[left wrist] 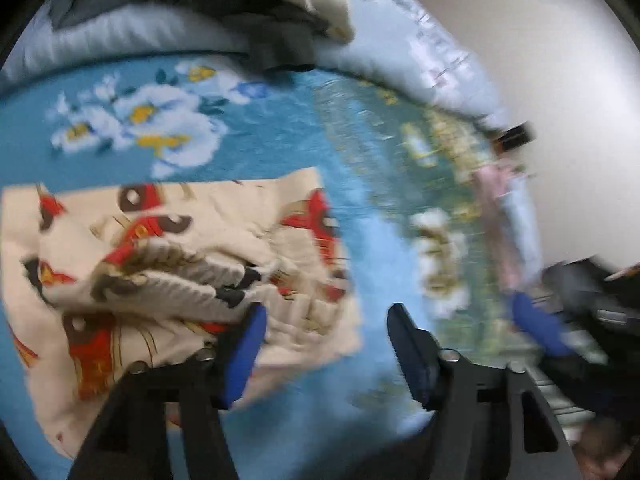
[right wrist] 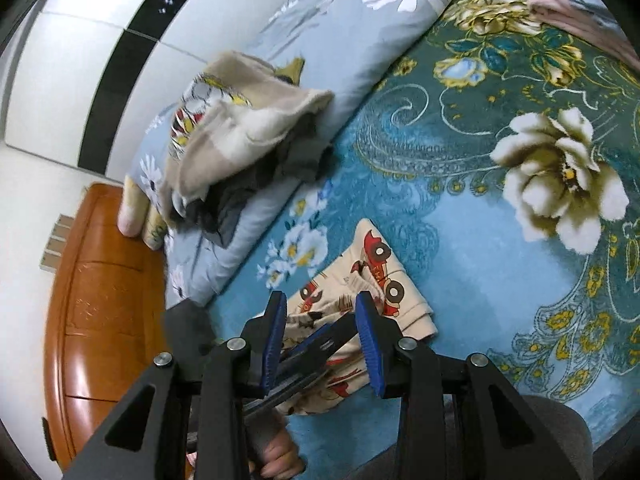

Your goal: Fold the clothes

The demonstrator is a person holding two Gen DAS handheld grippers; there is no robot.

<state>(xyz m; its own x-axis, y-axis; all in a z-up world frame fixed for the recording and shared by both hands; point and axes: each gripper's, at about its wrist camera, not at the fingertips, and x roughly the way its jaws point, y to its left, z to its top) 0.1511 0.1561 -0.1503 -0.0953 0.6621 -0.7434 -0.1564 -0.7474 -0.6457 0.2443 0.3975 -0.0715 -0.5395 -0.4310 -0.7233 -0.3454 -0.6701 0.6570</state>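
A cream garment with red car prints (left wrist: pixel 192 264) lies folded on the blue floral bedspread (left wrist: pixel 260 136). Its ribbed waistband is bunched on top at the left. My left gripper (left wrist: pixel 324 320) is open and empty, just above the garment's right edge. In the right wrist view the same garment (right wrist: pixel 380 280) lies below my right gripper (right wrist: pixel 320 312), which is open and empty above it. The left gripper's fingers (right wrist: pixel 316 344) show between the right gripper's jaws, lower down, over the garment.
A pile of beige and dark grey clothes (right wrist: pixel 256 136) rests on a pale floral quilt (right wrist: pixel 360 32) by the wall. A wooden bedside cabinet (right wrist: pixel 104 300) stands at the left. Pink cloth (right wrist: pixel 560 4) lies at the far right corner.
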